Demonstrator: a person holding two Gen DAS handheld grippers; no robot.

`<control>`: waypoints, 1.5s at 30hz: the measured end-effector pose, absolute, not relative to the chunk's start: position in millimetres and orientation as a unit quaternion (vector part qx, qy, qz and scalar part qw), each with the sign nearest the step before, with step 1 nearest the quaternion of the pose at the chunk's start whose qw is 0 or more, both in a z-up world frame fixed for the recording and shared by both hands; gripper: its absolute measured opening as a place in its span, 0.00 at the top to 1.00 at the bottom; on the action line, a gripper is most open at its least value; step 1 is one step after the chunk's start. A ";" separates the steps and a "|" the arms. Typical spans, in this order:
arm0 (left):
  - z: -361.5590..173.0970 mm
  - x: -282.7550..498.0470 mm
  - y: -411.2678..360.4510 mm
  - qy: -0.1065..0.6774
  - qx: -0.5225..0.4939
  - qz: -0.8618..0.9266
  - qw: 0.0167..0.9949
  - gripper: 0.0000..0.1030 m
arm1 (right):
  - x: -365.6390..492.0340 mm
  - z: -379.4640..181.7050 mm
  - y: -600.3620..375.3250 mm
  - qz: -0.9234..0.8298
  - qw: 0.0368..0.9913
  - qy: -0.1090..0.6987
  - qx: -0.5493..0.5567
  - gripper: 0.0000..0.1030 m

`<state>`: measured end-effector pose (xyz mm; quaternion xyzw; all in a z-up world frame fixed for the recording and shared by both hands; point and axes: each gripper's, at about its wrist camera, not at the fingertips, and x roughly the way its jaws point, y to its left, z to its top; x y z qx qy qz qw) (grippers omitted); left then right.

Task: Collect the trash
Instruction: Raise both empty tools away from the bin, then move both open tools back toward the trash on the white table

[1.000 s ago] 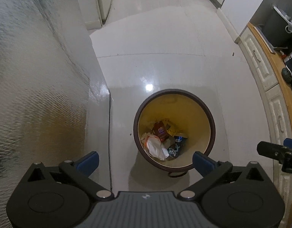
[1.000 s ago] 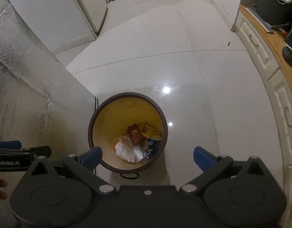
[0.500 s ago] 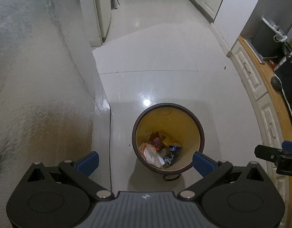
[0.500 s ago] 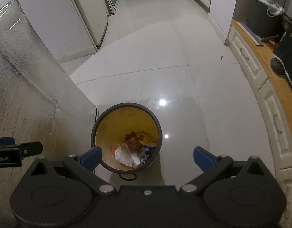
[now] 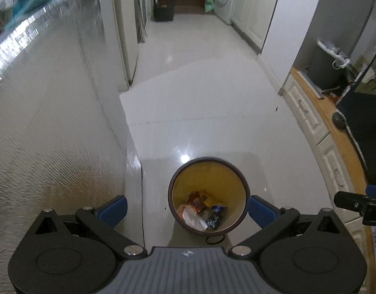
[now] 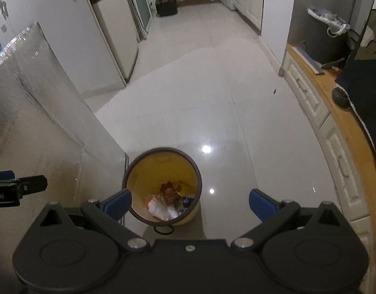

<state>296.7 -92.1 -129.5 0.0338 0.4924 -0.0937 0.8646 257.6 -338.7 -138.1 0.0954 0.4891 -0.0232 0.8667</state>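
A round trash bin (image 5: pixel 208 197) with a dark rim and yellow inside is seen from above, standing on a glossy white tiled floor (image 5: pixel 200 103) beside a silvery textured panel (image 5: pixel 53 122). Crumpled wrappers (image 5: pixel 200 212) lie at its bottom. The left gripper (image 5: pixel 186 210) and the right gripper (image 6: pixel 190 205) are both held high above the bin, blue-tipped fingers (image 6: pixel 118 202) spread wide, nothing grasped. A white cabinet with a wooden top (image 5: pixel 317 125) is seen at the right.

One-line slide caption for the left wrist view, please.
Left gripper, open and empty, hangs above a yellow-lined trash bin holding wrappers on the white tiled floor.
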 end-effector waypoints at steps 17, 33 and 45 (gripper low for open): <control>-30.5 223.7 -88.6 0.382 0.041 -0.119 0.915 0.00 | 197.8 -51.3 -330.5 -0.001 0.920 0.381 0.088 0.00; 65.5 156.4 -38.8 0.261 0.043 -0.094 0.960 0.00 | 161.6 37.0 -276.7 0.061 0.967 0.241 0.061 0.00; 103.0 142.8 40.9 0.205 0.045 -0.038 0.977 0.00 | 182.8 74.4 -206.3 0.119 0.979 0.161 0.046 0.00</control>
